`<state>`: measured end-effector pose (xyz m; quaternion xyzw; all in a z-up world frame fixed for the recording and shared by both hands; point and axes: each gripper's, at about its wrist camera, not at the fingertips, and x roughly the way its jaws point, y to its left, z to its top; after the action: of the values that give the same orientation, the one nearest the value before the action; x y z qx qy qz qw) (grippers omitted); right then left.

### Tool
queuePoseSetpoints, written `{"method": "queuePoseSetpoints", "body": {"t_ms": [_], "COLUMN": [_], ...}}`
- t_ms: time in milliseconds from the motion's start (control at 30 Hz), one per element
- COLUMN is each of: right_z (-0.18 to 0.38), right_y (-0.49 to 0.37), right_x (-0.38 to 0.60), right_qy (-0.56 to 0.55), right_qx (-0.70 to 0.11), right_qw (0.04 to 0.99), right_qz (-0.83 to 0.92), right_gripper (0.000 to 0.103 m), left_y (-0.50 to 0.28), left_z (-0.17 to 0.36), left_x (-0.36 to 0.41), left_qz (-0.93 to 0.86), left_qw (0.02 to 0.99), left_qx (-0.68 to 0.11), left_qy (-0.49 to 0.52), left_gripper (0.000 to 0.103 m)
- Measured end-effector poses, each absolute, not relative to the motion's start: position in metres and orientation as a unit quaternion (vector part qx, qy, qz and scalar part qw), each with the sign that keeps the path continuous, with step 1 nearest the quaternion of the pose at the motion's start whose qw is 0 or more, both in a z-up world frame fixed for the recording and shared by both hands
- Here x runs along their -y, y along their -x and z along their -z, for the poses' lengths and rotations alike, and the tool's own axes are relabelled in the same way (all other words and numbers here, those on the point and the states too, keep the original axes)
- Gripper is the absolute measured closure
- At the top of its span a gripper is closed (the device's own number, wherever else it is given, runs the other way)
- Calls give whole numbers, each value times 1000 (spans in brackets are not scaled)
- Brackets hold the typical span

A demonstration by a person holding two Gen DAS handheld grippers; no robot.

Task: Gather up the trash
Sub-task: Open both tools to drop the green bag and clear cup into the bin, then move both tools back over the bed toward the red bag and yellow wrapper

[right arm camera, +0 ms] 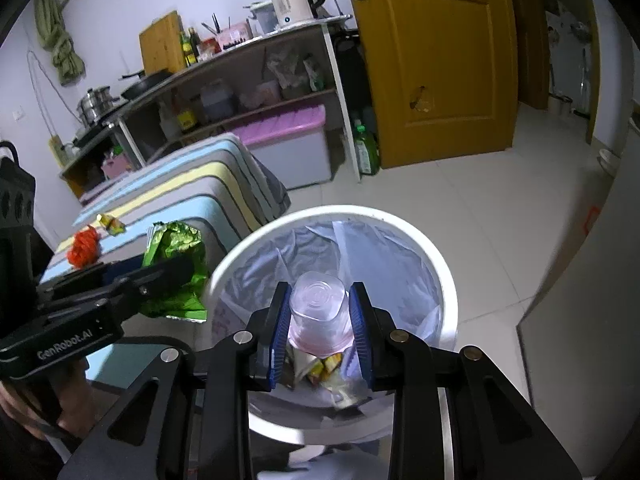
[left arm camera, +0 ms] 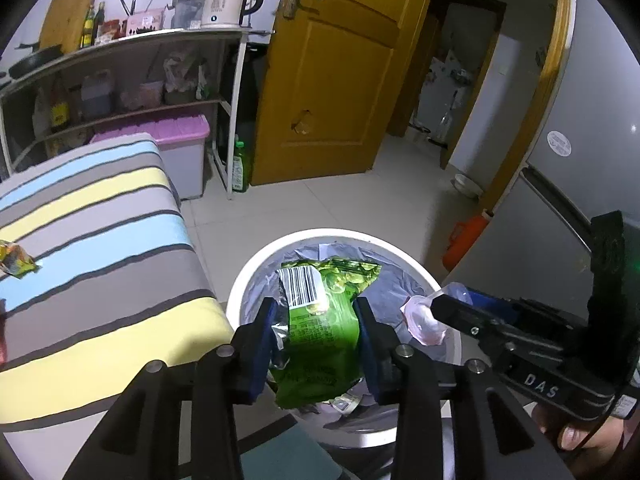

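My left gripper (left arm camera: 316,305) is shut on a crumpled green snack bag (left arm camera: 324,344), which it holds over the white bin (left arm camera: 239,292) lined with a grey bag. From the right wrist view the same green snack bag (right arm camera: 176,248) hangs at the bin's left edge. My right gripper (right arm camera: 320,296) is shut on a clear plastic cup (right arm camera: 318,312) with pink residue, bottom facing out, above the bin (right arm camera: 449,280). Wrappers lie at the bin's bottom. A yellow wrapper (left arm camera: 16,261) and a red-orange crumpled piece (right arm camera: 82,248) lie on the striped table (left arm camera: 100,240).
A metal shelf rack (left arm camera: 120,72) with a kettle and bottles stands behind the table, beside a pink-lidded storage box (left arm camera: 184,148) and a green bottle (left arm camera: 240,168). A wooden door (left arm camera: 332,80) is beyond the bin. A grey fridge (left arm camera: 580,152) and an orange container (left arm camera: 464,240) are at the right.
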<state>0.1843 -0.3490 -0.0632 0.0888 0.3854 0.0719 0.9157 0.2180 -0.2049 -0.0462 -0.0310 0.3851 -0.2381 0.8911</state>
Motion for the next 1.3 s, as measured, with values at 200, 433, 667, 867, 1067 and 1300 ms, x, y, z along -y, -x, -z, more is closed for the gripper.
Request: {"method": "queuePoseSetpoints", "body": {"t_ms": [200, 433, 667, 867, 1067, 1300], "right_z": [64, 59, 45, 32, 21, 9], "right_y": [-185, -182, -176, -168, -160, -149], "right_x": [349, 346, 334, 311, 281, 244], "right_qy": [-85, -81, -76, -65, -48, -30], "right_qx": [-385, -379, -364, -353, -343, -331], "right_qw": [916, 919, 924, 926, 927, 925], "right_qz": [-68, -69, -89, -116, -144, -181], "right_gripper": [61, 61, 61, 61, 61, 61], "left_y": [-221, -215, -196, -176, -154, -131], "left_z": [48, 43, 29, 19, 7, -4], "left_x": [203, 197, 176, 146, 105, 58], "left_qz": [251, 251, 233, 201, 160, 112], "left_qw": [888, 892, 905, 919, 932, 944], "left_qx": [-382, -373, -352, -334, -318, -301], "left_qy": [41, 48, 53, 55, 66, 77], "left_gripper": [53, 51, 51, 51, 51, 51]}}
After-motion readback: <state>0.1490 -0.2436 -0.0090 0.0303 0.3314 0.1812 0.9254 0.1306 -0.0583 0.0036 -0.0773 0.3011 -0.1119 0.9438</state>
